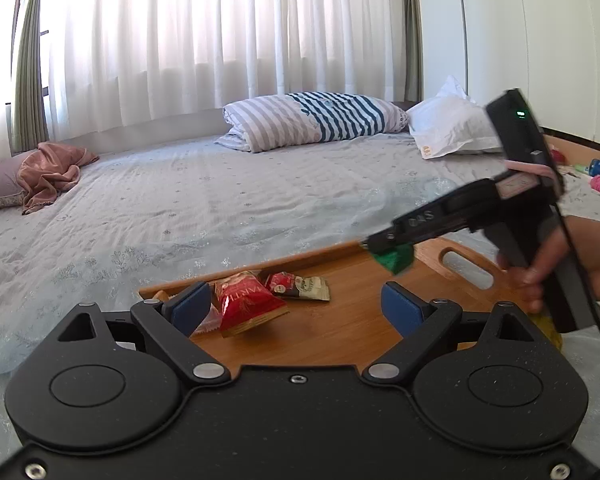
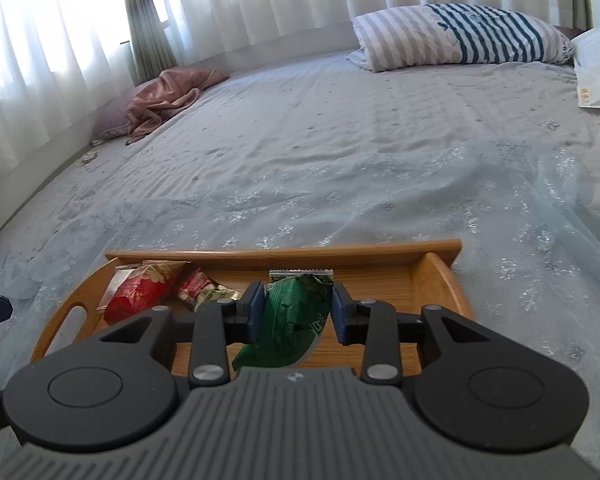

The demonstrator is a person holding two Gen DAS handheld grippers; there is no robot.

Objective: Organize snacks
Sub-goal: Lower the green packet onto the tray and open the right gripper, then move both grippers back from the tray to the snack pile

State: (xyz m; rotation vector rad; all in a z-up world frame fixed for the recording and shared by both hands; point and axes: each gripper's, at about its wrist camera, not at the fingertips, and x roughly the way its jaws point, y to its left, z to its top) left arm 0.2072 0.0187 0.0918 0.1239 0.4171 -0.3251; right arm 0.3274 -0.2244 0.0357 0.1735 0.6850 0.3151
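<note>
Closest to us, over the near edge of the wooden tray (image 2: 444, 280), our right gripper (image 2: 298, 310) has the green snack packet (image 2: 290, 312) between its blue pads (image 2: 256, 312); the left pad lies against the wrapper, while at the right pad we cannot tell whether it touches, so the jaws stand narrow about the packet. From the left wrist view the same gripper reaches in from the right with the packet hanging at its tip above the tray floor, and a hand (image 1: 580, 264) wraps its handle. Our left gripper (image 1: 300, 308) stands with its jaws wide and nothing between them, low over the tray's near side. Just beyond its left pad lies a red snack packet (image 1: 246, 300), and touching that one's far corner is a smaller red and white packet (image 1: 298, 286); both rest on the tray toward its left end, well apart from the green one. Past the tray's far rim stretches the pale blue bedspread (image 2: 340, 160). Farther off we see a pink cloth (image 2: 168, 96) crumpled near the left edge of the bed, a striped pillow (image 1: 312, 120) at the head, a white pillow (image 1: 452, 124) beside it, and white curtains (image 1: 200, 32) behind everything.
</note>
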